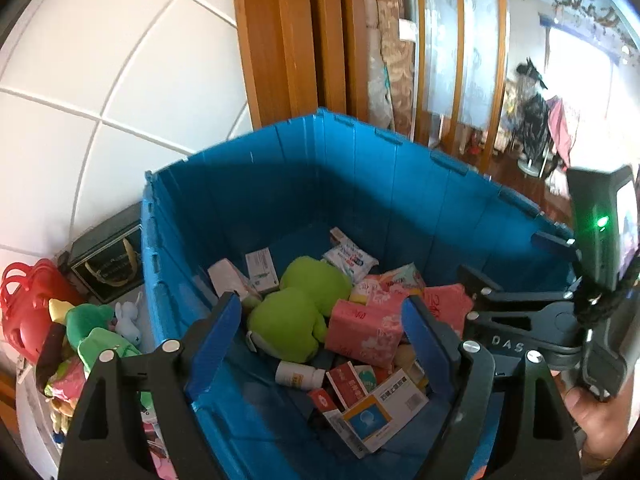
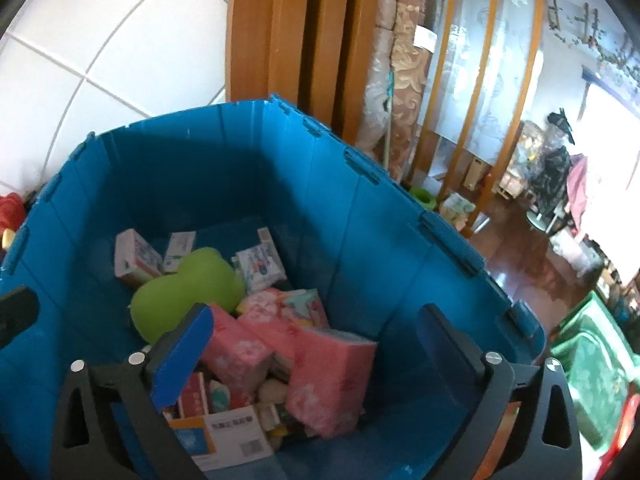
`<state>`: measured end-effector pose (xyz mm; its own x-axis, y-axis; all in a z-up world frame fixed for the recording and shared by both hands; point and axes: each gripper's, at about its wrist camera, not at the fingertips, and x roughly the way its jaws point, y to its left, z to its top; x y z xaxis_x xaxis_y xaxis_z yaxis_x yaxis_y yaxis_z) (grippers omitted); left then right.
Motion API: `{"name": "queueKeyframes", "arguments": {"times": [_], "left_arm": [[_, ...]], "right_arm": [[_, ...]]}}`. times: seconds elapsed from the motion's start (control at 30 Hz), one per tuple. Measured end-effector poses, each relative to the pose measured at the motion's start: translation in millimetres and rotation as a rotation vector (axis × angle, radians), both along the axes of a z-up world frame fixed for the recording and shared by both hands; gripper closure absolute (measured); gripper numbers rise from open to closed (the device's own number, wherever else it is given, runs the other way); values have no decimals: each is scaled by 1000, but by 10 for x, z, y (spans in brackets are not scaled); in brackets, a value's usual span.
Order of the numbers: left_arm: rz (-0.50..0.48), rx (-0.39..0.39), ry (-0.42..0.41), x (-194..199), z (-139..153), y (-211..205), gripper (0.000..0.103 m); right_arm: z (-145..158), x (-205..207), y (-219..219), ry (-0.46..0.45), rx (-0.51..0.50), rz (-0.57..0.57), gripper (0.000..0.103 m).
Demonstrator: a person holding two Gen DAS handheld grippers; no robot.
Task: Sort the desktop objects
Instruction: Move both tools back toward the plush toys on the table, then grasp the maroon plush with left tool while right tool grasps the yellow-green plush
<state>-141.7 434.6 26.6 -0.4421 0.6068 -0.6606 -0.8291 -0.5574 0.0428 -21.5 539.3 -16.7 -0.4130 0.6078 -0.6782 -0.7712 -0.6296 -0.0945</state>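
Observation:
A large blue plastic crate (image 1: 380, 176) (image 2: 168, 152) holds a pile of things: a green plush toy (image 1: 296, 312) (image 2: 188, 288), pink tissue packs (image 1: 364, 332) (image 2: 324, 384), medicine boxes (image 1: 380, 412) (image 2: 224, 436) and a white pill bottle (image 1: 298, 374). My left gripper (image 1: 324, 328) hangs open and empty above the crate's inside. My right gripper (image 2: 316, 348) also hangs open and empty over the pile; its black body (image 1: 560, 312) shows at the right of the left wrist view.
Left of the crate lie a red basket (image 1: 24, 312), green plush toys (image 1: 96, 332) and a dark box (image 1: 108, 260). Behind stand a white tiled wall (image 1: 100, 60), wooden door frames (image 2: 304, 40) and rolled rugs (image 2: 404, 80). A green bin (image 2: 588, 368) stands at right.

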Motion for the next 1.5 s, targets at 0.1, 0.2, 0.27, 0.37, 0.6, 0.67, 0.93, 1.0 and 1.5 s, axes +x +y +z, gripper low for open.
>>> {"name": "queueKeyframes", "arguments": {"times": [0.1, 0.2, 0.27, 0.37, 0.6, 0.67, 0.93, 1.0, 1.5], "left_arm": [[20, 65, 18, 44, 96, -239, 21], [66, 112, 41, 35, 155, -567, 14], [105, 136, 57, 4, 176, -778, 8], [163, 154, 72, -95, 171, -1147, 7], [308, 159, 84, -472, 81, -2159, 7], [372, 144, 90, -640, 23, -2478, 7], [590, 40, 34, -1471, -324, -3692, 7], [628, 11, 14, -1710, -412, -3932, 7], [593, -104, -166, -3696, -1119, -3839, 7]], "right_arm": [[79, 35, -159, 37, 4, 28, 0], [221, 45, -388, 78, 26, 66, 0], [324, 22, -563, 105, 37, 103, 0], [471, -63, -836, 153, 41, 168, 0], [760, -501, -1605, 230, 51, 351, 0], [795, -663, -1837, 240, 47, 407, 0], [639, -1621, -2605, 187, -7, 544, 0], [526, -1923, -2698, 157, -47, 566, 0], [-324, -3756, -2656, -56, -180, 581, 0]]}}
